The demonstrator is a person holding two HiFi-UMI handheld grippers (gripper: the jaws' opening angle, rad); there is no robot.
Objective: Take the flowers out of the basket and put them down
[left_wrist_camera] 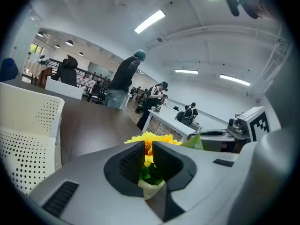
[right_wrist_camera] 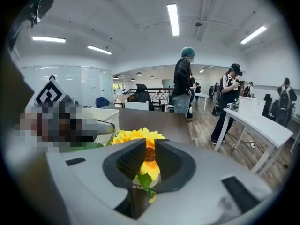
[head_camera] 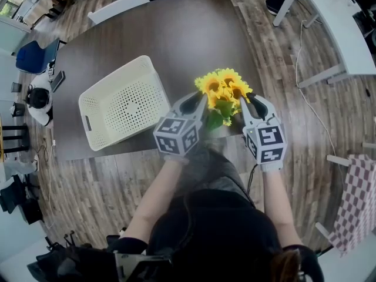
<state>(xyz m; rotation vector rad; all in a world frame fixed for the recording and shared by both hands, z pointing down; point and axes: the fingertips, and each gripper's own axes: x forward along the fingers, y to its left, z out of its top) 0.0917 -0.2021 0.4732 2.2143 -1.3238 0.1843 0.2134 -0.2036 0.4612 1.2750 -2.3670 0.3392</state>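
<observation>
Now the flowers [head_camera: 223, 88] stand upright, blossoms up, pinched by left gripper [left_wrist_camera: 148, 150] and right gripper [right_wrist_camera: 150, 150] fingers.

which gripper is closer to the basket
Left. The left gripper is on the flowers' left side, toward the basket; the right gripper is on their right side, farther away.

Bright, even indoor light; long ceiling lamps [right_wrist_camera: 173, 18] glow near twelve o'clock in both gripper views; strong fisheye bending and black corners there; the head view is sharp, with soft sheen on the table [head_camera: 176, 34] toward twelve o'clock.
</observation>
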